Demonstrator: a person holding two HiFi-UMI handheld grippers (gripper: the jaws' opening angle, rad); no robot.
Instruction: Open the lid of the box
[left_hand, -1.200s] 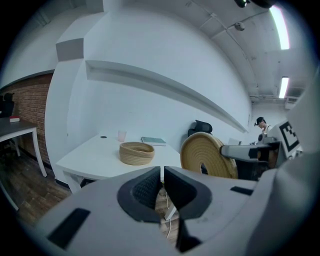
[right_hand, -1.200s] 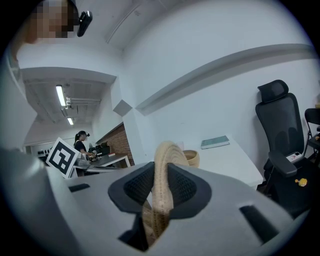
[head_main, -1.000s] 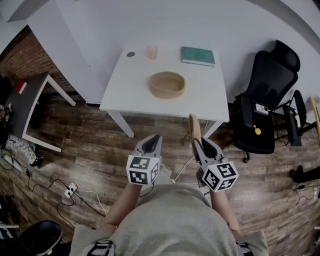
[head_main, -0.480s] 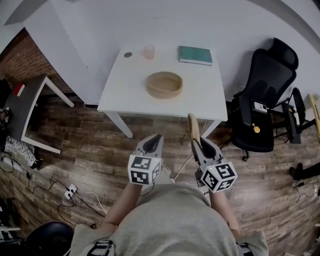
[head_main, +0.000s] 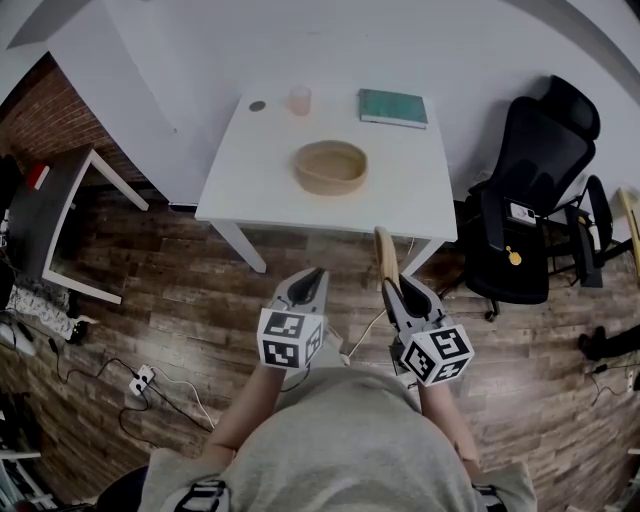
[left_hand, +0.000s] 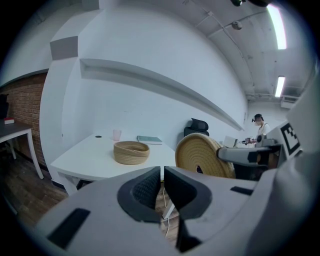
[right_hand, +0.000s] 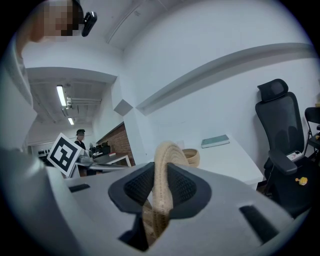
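Woven lid (head_main: 386, 256) stands on edge, pinched in the right gripper (head_main: 396, 290) well apart from the open box (head_main: 331, 167) on the white table (head_main: 250, 190), the left gripper (head_main: 309, 277) closed and empty, and nothing has shifted over the last second, so the opening looks done.

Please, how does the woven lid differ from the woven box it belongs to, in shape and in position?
The box sits flat on the white table, mouth up and open; the lid stands on edge, clamped in the right tongs, off the table. The box is a bowl with walls; the lid is a flat disc. Both are round, of the same tan coiled weave.
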